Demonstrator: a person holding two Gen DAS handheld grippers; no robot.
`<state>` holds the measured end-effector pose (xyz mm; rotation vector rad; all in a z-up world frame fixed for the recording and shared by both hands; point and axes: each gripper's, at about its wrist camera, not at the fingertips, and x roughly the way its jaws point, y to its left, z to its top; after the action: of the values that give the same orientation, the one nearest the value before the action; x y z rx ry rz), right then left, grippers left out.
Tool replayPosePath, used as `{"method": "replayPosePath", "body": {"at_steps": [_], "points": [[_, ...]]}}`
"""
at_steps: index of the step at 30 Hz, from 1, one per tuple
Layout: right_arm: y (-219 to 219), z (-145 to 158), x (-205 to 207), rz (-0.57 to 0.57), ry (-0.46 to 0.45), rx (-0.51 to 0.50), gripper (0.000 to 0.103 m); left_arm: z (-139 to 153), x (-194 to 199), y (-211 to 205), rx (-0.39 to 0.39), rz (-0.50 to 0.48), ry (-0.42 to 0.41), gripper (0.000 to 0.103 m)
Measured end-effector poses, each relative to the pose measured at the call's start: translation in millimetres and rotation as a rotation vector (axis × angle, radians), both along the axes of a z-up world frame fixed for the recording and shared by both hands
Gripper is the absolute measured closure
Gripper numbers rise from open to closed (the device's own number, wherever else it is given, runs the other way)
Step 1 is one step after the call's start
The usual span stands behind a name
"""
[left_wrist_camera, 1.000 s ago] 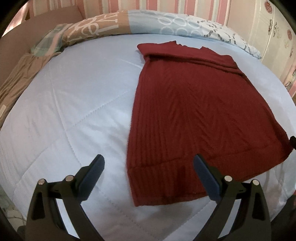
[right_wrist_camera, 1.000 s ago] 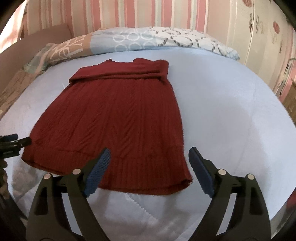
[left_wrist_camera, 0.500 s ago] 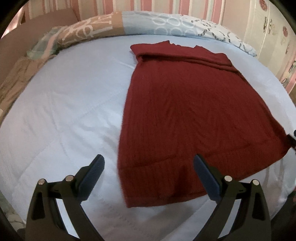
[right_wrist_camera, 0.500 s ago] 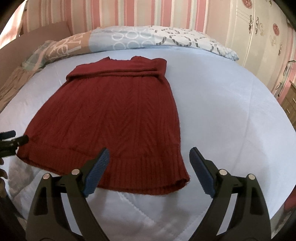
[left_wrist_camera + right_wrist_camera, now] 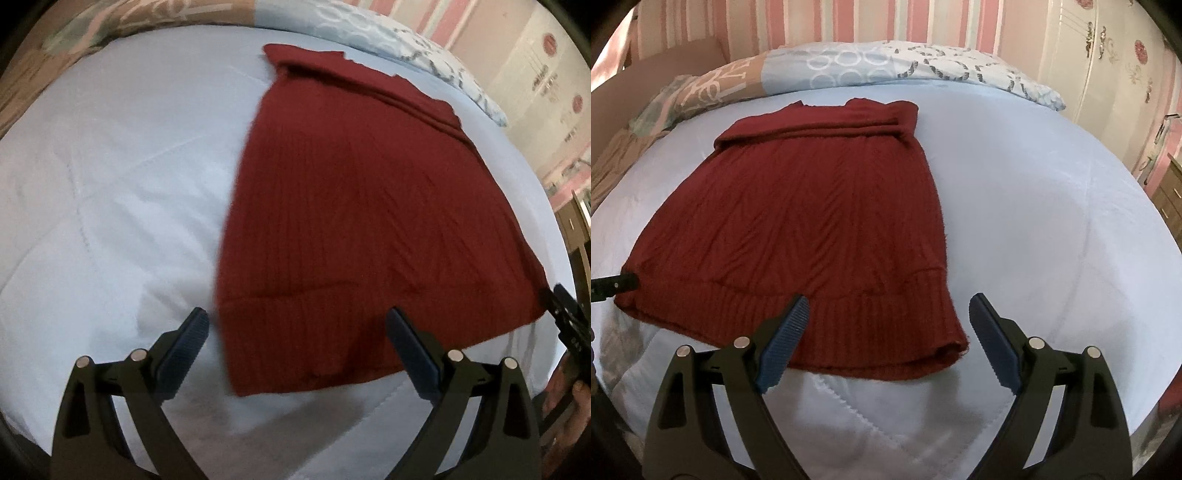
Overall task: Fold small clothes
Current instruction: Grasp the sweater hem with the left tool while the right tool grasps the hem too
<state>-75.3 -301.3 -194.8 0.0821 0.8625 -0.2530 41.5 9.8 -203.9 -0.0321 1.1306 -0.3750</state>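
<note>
Now: both grippers spread wide over the hem of a red knit garment

Fingertips first. Left gripper (image 5: 297, 325): jaws spread wide, nothing clamped, blue ribbed pads (image 5: 188, 341) hanging over the near left corner of the hem, one pad over bare bedding, the other over the knit. Right gripper (image 5: 888, 314): jaws equally wide, nothing between the pads but air, poised over the near right corner of the same hem. Contact with the cloth not evident in either view.

Just beyond the pads, a dark red knit garment (image 5: 820, 229), spread flat on a pale blue quilt (image 5: 1052, 221). Ribbed band along the near hem, a chevron-like cable pattern running up the body, narrower at the far end, with a folded band of knit across the top. Near right hem corner slightly rolled. Left-wrist view somewhat blurred.

Further out: a patterned pillow (image 5: 868, 66) along the head of the bed, beyond the garment's far edge and apart from it. Pink-striped wall (image 5: 849, 22) behind; a white wardrobe with floral decoration (image 5: 1108, 55) at the right. No containers in either view.

At the frame edges, each gripper's tip peeking into the other camera's picture beside the hem.
</note>
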Motion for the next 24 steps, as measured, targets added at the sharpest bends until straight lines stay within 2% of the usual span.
{"method": "replayPosePath", "body": {"at_steps": [3, 5, 9, 11, 12, 15, 18, 23, 24], "points": [[-2, 0, -1, -0.003, 0.005, -0.006, 0.014, 4, -1, -17, 0.0, -0.039, -0.018, 0.007], [-7, 0, -4, -0.02, 0.009, -0.016, 0.014, 6, -1, -23, 0.006, -0.051, -0.03, 0.012], [-21, -6, -8, -0.069, 0.026, 0.022, 0.014, 5, 1, -31, 0.085, -0.085, -0.064, 0.052], [-27, -10, -9, -0.093, 0.04, 0.042, 0.014, 3, 3, -29, 0.092, -0.089, -0.062, 0.057], [-30, -11, -9, -0.1, 0.043, 0.056, 0.014, 4, 5, -26, 0.085, -0.085, -0.06, 0.063], [-35, -18, -4, -0.103, 0.076, 0.111, 0.014, 4, 7, -23, 0.072, -0.087, -0.051, 0.064], [-34, -25, 1, -0.096, 0.099, 0.128, 0.014, 3, 7, -28, 0.1, -0.102, -0.061, 0.062], [-40, -32, 9, -0.092, 0.129, 0.222, 0.02, 1, 2, -30, 0.12, -0.118, -0.076, 0.044], [-40, -32, 11, -0.087, 0.134, 0.238, 0.025, 0, 2, -29, 0.125, -0.113, -0.077, 0.033]]}}
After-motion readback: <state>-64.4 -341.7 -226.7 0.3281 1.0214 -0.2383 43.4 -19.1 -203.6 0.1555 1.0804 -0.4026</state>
